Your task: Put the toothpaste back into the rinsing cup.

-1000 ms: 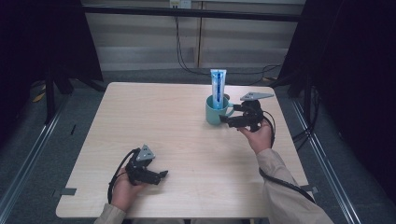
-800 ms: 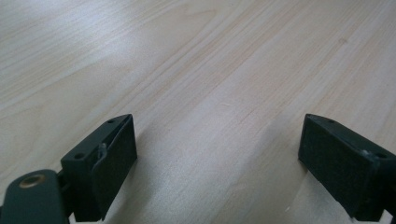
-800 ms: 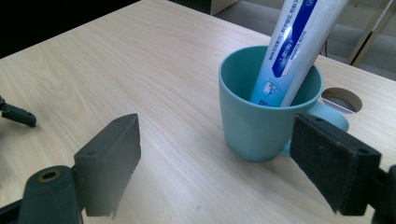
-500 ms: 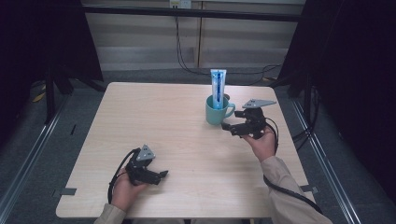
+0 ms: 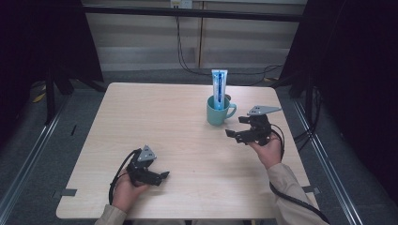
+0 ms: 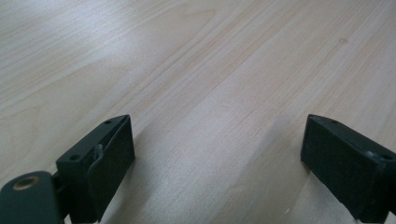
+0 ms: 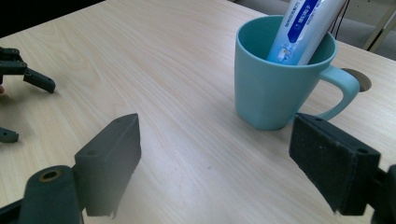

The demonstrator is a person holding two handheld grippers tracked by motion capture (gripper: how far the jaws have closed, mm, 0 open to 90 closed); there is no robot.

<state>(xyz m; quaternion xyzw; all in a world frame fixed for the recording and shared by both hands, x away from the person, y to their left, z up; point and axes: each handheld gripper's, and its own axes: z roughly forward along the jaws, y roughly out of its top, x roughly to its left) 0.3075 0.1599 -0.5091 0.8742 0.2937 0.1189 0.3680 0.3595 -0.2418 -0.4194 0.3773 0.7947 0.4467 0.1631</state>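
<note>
A teal mug [image 5: 218, 111] [image 7: 275, 79] stands on the right half of the wooden table [image 5: 164, 122], its handle toward the right. A blue and white toothpaste tube [image 5: 218, 88] [image 7: 306, 25] stands upright inside it. My right gripper [image 5: 236, 131] [image 7: 224, 163] hovers open just right of and nearer than the mug, with nothing between its jaws. Near the front left edge my left gripper [image 5: 162, 176] [image 6: 217, 158] rests open over bare wood, jaws wide apart and holding nothing.
A round cable hole [image 7: 355, 79] is cut in the tabletop behind the mug's handle. Dark curtains and frame rails flank the table. Cables [image 5: 281, 197] trail from both grippers off the front edge.
My right gripper has drawn back from the mug toward the person and slightly right, leaving the mug and tube standing. The left gripper has stayed put.
</note>
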